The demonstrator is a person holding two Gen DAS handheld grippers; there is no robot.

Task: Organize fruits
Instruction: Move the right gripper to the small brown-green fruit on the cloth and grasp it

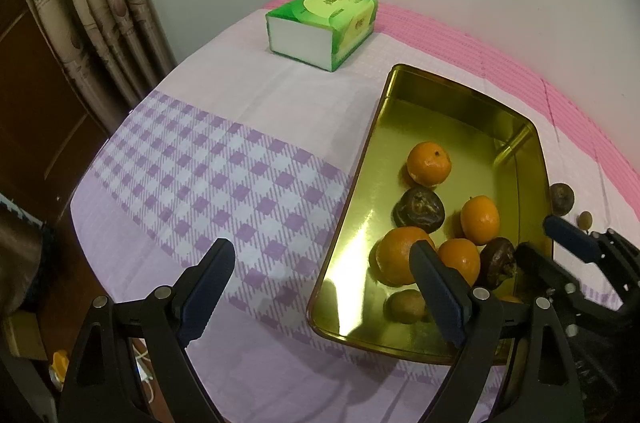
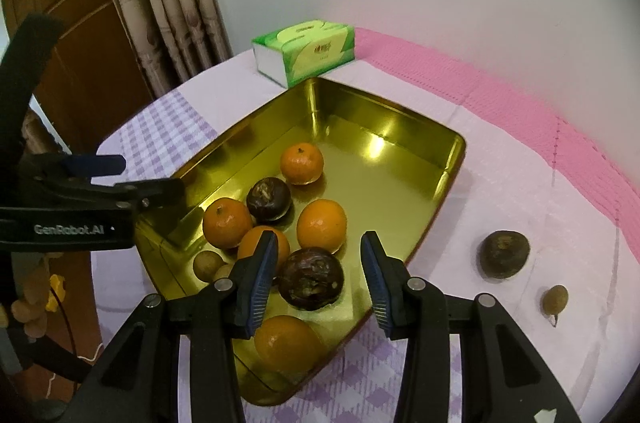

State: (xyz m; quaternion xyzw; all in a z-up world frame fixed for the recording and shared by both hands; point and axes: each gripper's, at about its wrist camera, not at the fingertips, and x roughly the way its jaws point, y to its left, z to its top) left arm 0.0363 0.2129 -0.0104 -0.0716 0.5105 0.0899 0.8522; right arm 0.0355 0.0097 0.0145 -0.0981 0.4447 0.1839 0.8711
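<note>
A gold metal tray [image 1: 362, 159] [image 2: 436, 211] on the checked tablecloth holds several oranges [image 2: 321, 225], two dark wrinkled fruits [image 2: 269, 198] and small brown fruits [image 2: 208, 265]. My right gripper [image 2: 319, 235] hovers over the tray's near end. Its jaws stand apart around a dark fruit [image 2: 311, 279] that rests on the tray floor, with a gap on its right side. My left gripper [image 1: 322, 245] is open wide and empty, straddling the tray's left rim. Outside the tray, on the cloth, lie another dark fruit [image 2: 505, 255] [image 1: 562, 199] and a small brown fruit [image 2: 554, 299] [image 1: 586, 221].
A green tissue pack [image 1: 320, 23] [image 2: 308, 51] sits at the table's far end by the wall. A curtain [image 2: 172, 3] and a wooden door [image 2: 76, 35] stand to the left, past the table edge. Each gripper shows in the other's view, the left gripper [image 2: 148, 179] and the right gripper [image 1: 544, 241].
</note>
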